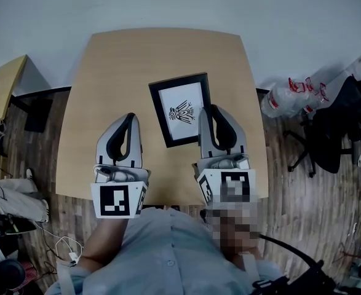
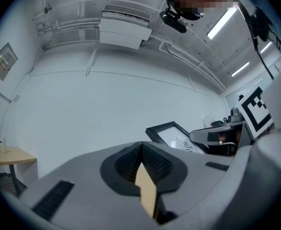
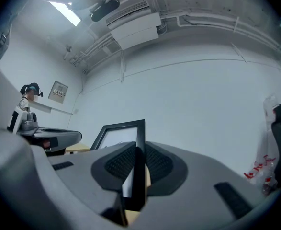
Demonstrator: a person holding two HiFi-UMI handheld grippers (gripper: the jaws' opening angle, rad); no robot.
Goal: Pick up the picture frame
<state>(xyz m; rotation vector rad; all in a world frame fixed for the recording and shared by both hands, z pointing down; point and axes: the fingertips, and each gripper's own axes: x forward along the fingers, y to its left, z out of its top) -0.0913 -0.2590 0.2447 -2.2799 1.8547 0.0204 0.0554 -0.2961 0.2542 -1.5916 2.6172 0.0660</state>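
A black picture frame [image 1: 180, 109] with a white mat and a small bird drawing hangs over the wooden table [image 1: 137, 54]. My right gripper [image 1: 208, 110] is shut on the frame's right edge. In the right gripper view the frame [image 3: 122, 133] stands edge-on between the pads [image 3: 152, 164], seen against the wall. My left gripper [image 1: 128, 118] is to the left of the frame, apart from it, shut with nothing in it [image 2: 141, 150]. In the left gripper view the frame [image 2: 171, 134] and the right gripper [image 2: 217, 138] show at the right.
A small wooden side table [image 1: 5, 85] stands at the far left. At the right are a black office chair [image 1: 340, 121] and a clear plastic bag [image 1: 291, 94]. Cables [image 1: 63, 247] lie on the floor. A person [image 3: 25, 104] stands in the distance.
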